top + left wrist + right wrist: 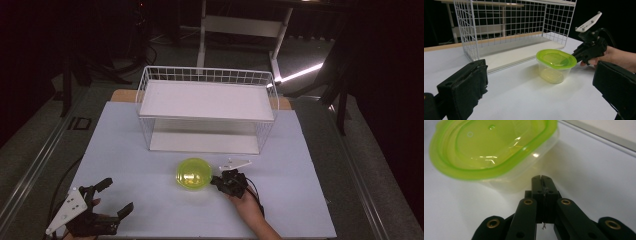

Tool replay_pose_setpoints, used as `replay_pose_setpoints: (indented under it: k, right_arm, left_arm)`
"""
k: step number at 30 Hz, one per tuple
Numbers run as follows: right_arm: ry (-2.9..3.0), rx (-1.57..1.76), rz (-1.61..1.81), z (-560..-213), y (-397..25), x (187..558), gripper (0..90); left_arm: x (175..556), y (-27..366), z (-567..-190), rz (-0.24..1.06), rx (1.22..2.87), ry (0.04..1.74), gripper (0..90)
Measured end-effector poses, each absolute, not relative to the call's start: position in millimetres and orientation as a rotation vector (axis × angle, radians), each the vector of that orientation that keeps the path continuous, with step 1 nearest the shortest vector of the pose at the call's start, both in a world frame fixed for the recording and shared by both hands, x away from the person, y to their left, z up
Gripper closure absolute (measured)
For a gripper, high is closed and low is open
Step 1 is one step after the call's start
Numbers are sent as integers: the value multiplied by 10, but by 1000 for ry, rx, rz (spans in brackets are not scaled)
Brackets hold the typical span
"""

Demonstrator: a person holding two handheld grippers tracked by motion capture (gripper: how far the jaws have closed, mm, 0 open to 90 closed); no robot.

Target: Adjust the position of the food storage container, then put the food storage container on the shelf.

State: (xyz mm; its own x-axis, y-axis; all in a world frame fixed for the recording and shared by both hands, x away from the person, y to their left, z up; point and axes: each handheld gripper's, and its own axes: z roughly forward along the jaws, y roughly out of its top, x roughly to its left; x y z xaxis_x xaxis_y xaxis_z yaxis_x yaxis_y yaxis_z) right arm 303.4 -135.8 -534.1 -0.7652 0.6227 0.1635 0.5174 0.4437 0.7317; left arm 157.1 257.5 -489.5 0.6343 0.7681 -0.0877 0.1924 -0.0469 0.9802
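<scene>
A clear tub with a lime-green lid [194, 173] stands on the white table [150, 210], just in front of the wire rack. My right gripper [219, 181] is at the tub's right side, shut, with nothing between its jaws. In the right gripper view the closed tips [541, 179] sit just under the lid's rim [474, 173], against or very near the clear wall [509, 182]; I cannot tell if they touch. My left gripper [116, 197] rests open at the table's front left, far from the tub [555, 65]. The right gripper [587, 50] is beside the tub in the left gripper view.
A white wire rack [207, 107] with an upper shelf [205, 100] and a lower floor [202, 142] stands at the table's back middle, its open front facing me. A cable [60, 185] trails off the left edge. Dark floor and a table frame [240, 30] lie beyond.
</scene>
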Motion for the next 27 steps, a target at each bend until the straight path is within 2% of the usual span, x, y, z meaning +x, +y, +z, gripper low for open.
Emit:
replay_pose_setpoints:
  k: [4,7,9,11,13,15,23,27]
  right_arm:
    - [2527,970,1197,-5266,-1480,2950,832]
    - [2510,943,1225,-5176,-1578,2857,726]
    - [2509,927,1232,-5143,-1607,2820,699]
    - [2494,875,1238,-5061,-1676,2711,510]
    - [2484,858,1276,-5016,-1726,2650,356]
    - [2488,841,1307,-4981,-1765,2604,268]
    - [2435,756,1308,-4770,-1805,2451,200]
    - [2379,725,1327,-4685,-1775,2412,183]
  left_arm:
    - [1579,2562,-4899,560,1587,818,7]
    - [1589,2547,-4903,559,1594,816,7]
    - [1592,2538,-4906,558,1596,816,7]
    - [1598,2517,-4912,554,1601,814,7]
    - [1606,2493,-4915,554,1611,809,7]
    - [1617,2464,-4919,555,1630,808,7]
    - [1668,2331,-4879,552,1700,780,7]
    - [1732,2288,-4836,478,1703,782,7]
